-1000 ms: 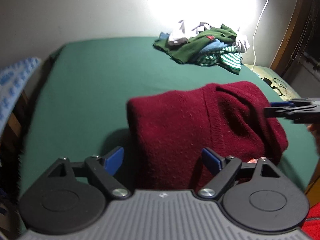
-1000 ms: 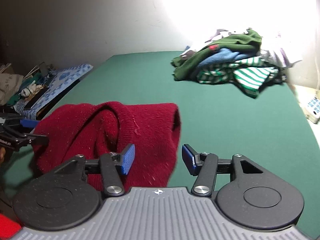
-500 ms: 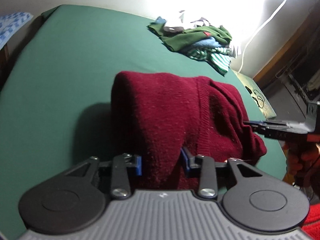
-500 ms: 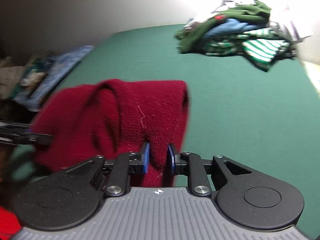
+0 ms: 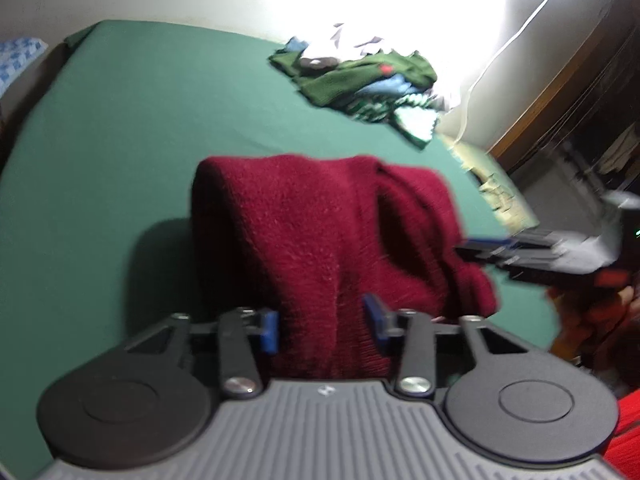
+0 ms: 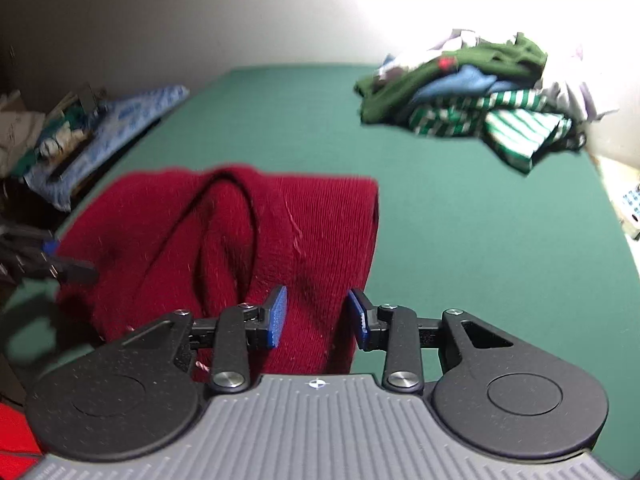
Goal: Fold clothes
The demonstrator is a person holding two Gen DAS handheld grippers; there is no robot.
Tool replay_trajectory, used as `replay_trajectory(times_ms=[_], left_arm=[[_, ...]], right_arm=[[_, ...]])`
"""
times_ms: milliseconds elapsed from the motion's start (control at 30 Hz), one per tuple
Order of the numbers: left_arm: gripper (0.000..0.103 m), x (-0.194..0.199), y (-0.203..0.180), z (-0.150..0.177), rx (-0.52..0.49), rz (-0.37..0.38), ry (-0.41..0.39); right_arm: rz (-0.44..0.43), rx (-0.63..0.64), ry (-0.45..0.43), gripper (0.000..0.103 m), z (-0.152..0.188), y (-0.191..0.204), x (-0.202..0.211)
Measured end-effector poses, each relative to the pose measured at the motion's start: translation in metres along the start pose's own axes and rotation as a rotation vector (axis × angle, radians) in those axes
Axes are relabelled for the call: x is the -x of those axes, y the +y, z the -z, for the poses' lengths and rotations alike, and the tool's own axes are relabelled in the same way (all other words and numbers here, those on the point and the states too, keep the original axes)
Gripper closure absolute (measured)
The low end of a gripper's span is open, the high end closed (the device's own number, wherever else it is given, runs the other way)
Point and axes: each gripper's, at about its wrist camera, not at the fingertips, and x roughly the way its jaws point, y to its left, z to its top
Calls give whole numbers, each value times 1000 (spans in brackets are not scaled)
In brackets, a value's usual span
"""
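Observation:
A dark red knit sweater lies bunched and folded on the green bed. My left gripper is at its near edge. The jaws are closing and the blue pads press a thick fold of the knit. In the right wrist view the sweater shows a deep crease. My right gripper straddles its near right edge. Its jaws are opening, with fabric between them but slack. Each gripper shows blurred in the other's view: the right gripper and the left gripper.
A pile of green, blue, striped and white clothes sits at the far end of the bed. A blue patterned cloth with clutter lies off the left side. A white cable and wooden furniture stand at the right.
Both grippers went from wide open to closed on the sweater's near edge. The right jaws have since widened again. The left view has rolled and tilted.

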Motion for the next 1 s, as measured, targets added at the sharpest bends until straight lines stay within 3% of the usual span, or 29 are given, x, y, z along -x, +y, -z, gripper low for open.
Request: replay_trajectory(times_ms=[100, 233, 367, 467, 600, 700, 833, 1000], left_arm=[[70, 7, -4, -2, 28, 66, -24], [65, -16, 1, 9, -49, -120, 26], [50, -3, 1, 9, -91, -167, 3], [48, 17, -3, 5, -146, -191, -20], [45, 50, -18, -4, -245, -275, -119], [45, 55, -29, -20, -259, -298, -214], [46, 7, -52, -31, -307, -400, -257], [46, -51, -53, -17, -304, -444, -133]], right_arm=[[-22, -27, 0, 78, -1, -2, 1], [-13, -32, 29, 79, 0, -6, -2], [11, 27, 10, 75, 2, 1, 5], [54, 62, -50, 74, -3, 4, 23], [97, 135, -184, 74, -17, 16, 42], [145, 185, -218, 75, -22, 28, 24], [191, 176, -205, 77, -26, 35, -8], [187, 92, -178, 77, -19, 29, -12]])
